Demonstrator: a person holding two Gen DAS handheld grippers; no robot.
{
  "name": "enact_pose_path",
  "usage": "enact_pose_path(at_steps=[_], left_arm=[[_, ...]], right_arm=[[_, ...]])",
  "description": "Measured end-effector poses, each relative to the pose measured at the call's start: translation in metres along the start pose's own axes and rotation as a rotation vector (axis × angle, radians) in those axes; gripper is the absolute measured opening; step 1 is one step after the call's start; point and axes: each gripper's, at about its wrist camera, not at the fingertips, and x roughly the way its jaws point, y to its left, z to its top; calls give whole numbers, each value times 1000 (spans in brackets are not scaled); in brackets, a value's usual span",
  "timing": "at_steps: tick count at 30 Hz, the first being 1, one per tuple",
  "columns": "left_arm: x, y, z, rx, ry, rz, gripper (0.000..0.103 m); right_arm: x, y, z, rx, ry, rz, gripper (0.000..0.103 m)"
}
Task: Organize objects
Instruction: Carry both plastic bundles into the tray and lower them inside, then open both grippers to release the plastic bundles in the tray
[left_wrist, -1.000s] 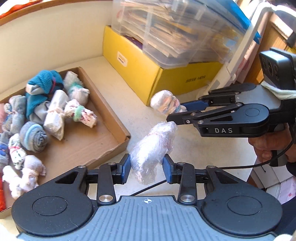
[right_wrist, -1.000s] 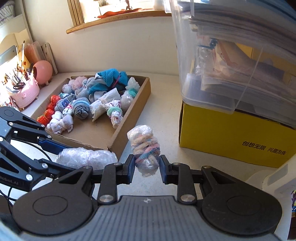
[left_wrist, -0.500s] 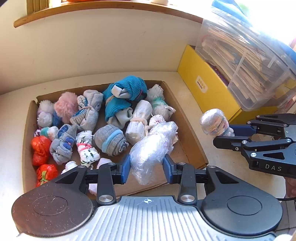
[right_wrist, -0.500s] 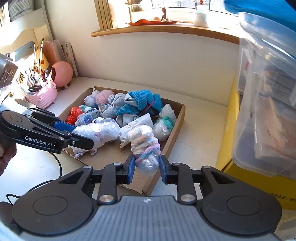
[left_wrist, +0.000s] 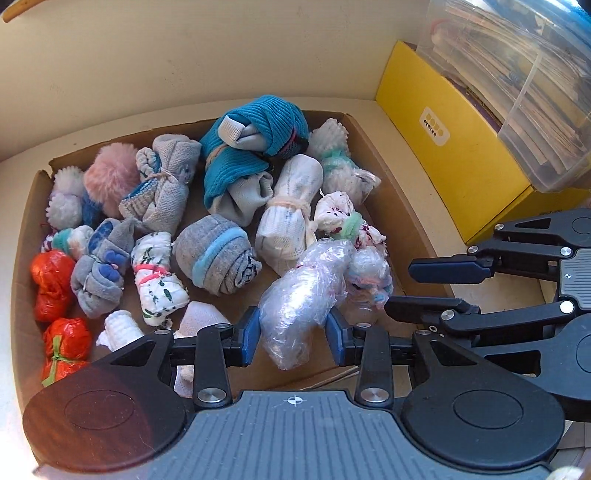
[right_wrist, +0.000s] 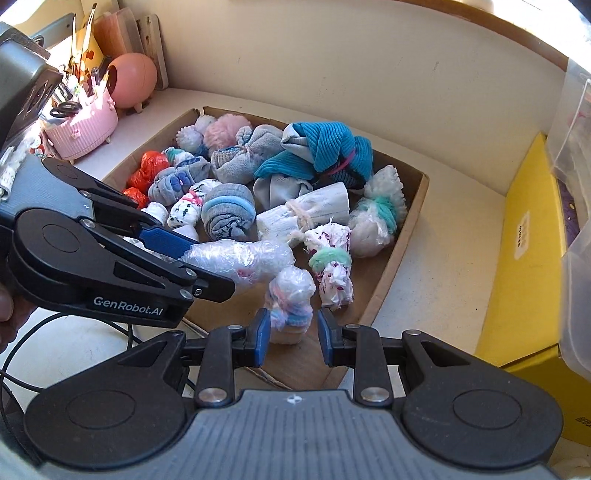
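- Now, on my left wrist view: my left gripper (left_wrist: 293, 334) is clamped on a long plastic-wrapped bundle (left_wrist: 303, 295), both blue pads pressed into its sides. The bundle's long axis runs from the pads up and to the right, its far end pointing into the cardboard tray (left_wrist: 391, 192) and its near end hanging toward the camera. It hangs over the near right part of the tray, beside the white-and-purple sock roll (left_wrist: 345, 219).
- Same view: my right gripper (left_wrist: 399, 288) reaches in from the right, closed on a smaller pastel bundle (left_wrist: 369, 275) that sits touching or just beside the long one. The free cardboard lies directly beneath both, so I judge the release needs only a drop, not a reach.
- On my right wrist view: the right gripper (right_wrist: 290, 334) holds the pastel bundle (right_wrist: 290, 295) upright between its pads, long axis pointing away from me, over the tray's (right_wrist: 413, 218) near corner.
- Same view: the left gripper (right_wrist: 207, 266) comes in from the left, and its plastic-wrapped bundle (right_wrist: 240, 260) lies nearly level, pointing right toward the pastel one; I cannot tell whether they touch.
- My judgement: the right hand is nearer the tray's right wall, the left nearer the middle, so each load should go down on its own side.
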Motion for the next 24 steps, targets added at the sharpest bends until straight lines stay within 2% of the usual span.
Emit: enact_pose_path(at_steps=[5,11,15,21,23,24], left_arm=[[8,1,-2,13,27,4,45],[18,-1,-1,15,46,13,51],[16,3,-1,3,42,29,67],[-10,6,-9,12,10,38,78],[-28,10,-15,1,-8,46,82],[-40,10,-20,-6,-24,55,86]], right_arm=[[3,-1,0,8,4,6,25],[3,-3,-1,15,11,4,25],[1,-5,-3,26,9,-3,26],[-18,-5,-6,74,-37,-22,26],[-32,-4,-6,103,-71,-28,30],[-40,-1,-6,114,-96,-34,38]])
